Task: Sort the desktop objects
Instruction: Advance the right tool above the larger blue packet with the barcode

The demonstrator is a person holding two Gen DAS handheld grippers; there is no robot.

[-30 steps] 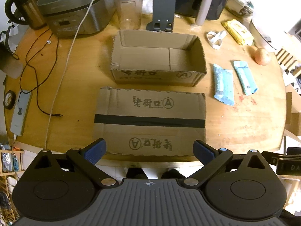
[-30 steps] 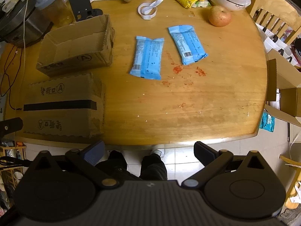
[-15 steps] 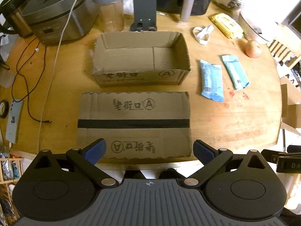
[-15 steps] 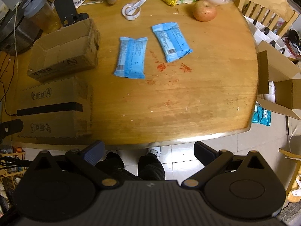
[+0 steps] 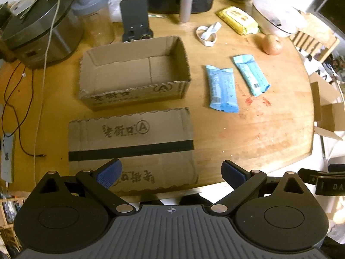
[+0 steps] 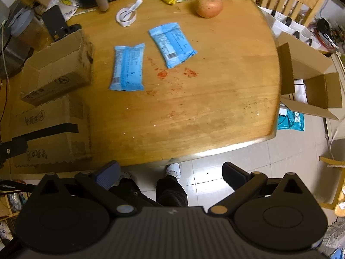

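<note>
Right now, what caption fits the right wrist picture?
Open right tongs hang off the table edge, facing two blue packets.

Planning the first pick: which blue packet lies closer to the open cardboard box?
The left blue packet, lying straight beside the open cardboard box; the other blue packet sits angled, nearer the apple.

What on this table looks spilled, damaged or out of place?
Red smears and specks stain the table just in front of the two blue packets, like a dried spill. The open cardboard box has ragged, worn edges. A teal packet lies on the floor beside the table.
</note>
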